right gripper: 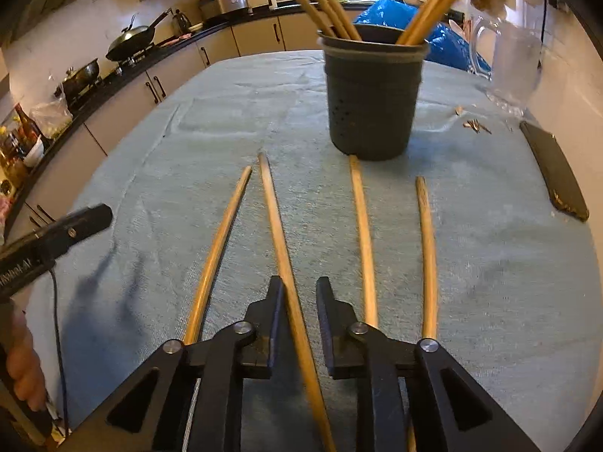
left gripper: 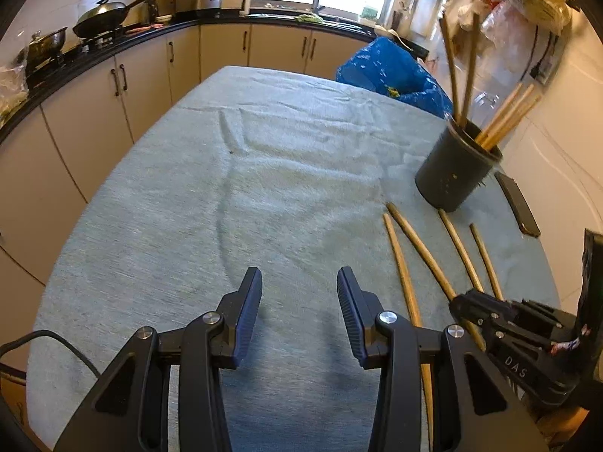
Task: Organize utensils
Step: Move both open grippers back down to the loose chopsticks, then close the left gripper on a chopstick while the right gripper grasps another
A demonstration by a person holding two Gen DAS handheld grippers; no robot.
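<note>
Several wooden chopsticks lie side by side on the grey-blue tablecloth (right gripper: 150, 196) in front of a dark utensil holder (right gripper: 373, 101) that holds several more chopsticks upright. The holder also shows in the left wrist view (left gripper: 456, 173). My right gripper (right gripper: 299, 293) is open; its jaws straddle the second chopstick from the left (right gripper: 279, 233), with a gap on the right side. In the left wrist view this gripper (left gripper: 458, 303) sits over the chopsticks (left gripper: 422, 241). My left gripper (left gripper: 299, 286) is open and empty over bare cloth, left of the chopsticks.
A black phone (right gripper: 557, 173) lies at the table's right edge. A clear glass jug (right gripper: 512, 64) and a blue plastic bag (right gripper: 414, 19) stand behind the holder. Small scraps (right gripper: 475, 125) lie right of it. Kitchen counter with wok (left gripper: 101, 19) runs along the left.
</note>
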